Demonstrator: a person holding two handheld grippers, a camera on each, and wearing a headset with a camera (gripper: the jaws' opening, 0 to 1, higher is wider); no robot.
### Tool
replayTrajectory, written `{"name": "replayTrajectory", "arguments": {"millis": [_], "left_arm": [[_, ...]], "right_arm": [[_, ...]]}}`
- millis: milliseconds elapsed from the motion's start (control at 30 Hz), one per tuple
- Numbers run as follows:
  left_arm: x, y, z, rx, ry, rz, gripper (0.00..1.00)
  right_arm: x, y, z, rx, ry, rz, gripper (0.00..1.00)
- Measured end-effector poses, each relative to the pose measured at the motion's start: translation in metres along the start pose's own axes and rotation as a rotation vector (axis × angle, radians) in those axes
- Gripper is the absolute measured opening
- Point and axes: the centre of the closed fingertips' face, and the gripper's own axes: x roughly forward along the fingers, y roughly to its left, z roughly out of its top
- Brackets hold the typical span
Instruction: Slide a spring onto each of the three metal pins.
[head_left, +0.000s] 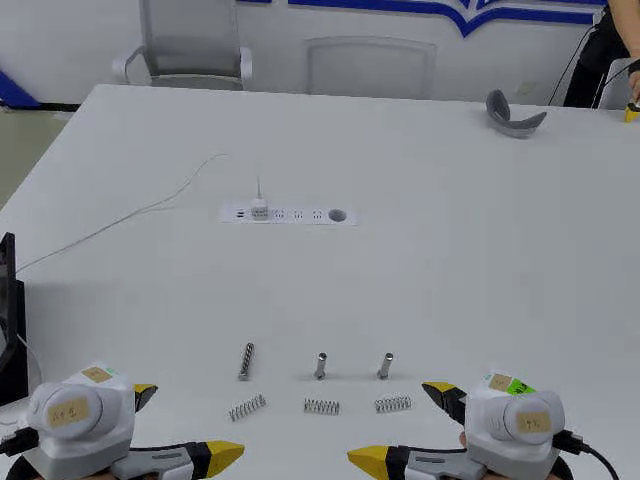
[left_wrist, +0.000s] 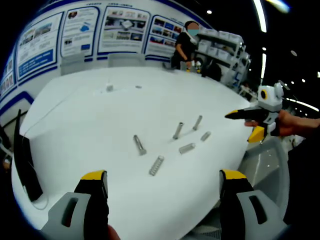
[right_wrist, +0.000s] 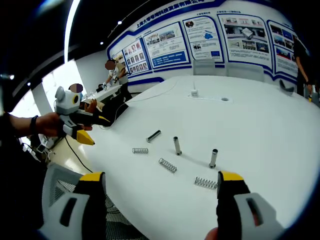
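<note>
Both the left tool (head_left: 190, 421) and right tool (head_left: 395, 422) hover before the springs (head_left: 322, 406), jaws wide, empty.

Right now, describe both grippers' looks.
The left gripper and the right gripper match: rounded white housings, grey jaws with yellow tips, and a tan handwritten label on each. The right one also carries a green sticker, and a black cable leaves its body. A black band sits on the left wrist.
</note>
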Motion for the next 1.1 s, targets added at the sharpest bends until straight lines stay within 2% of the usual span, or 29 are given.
{"name": "replayTrajectory", "arguments": {"millis": [1100], "left_arm": [[0.045,0.018,0.029,0.029,0.031,-0.029,0.85]], "right_arm": [[-0.015,-0.006,-0.009,0.024,0.002,-0.036,0.92]]}}
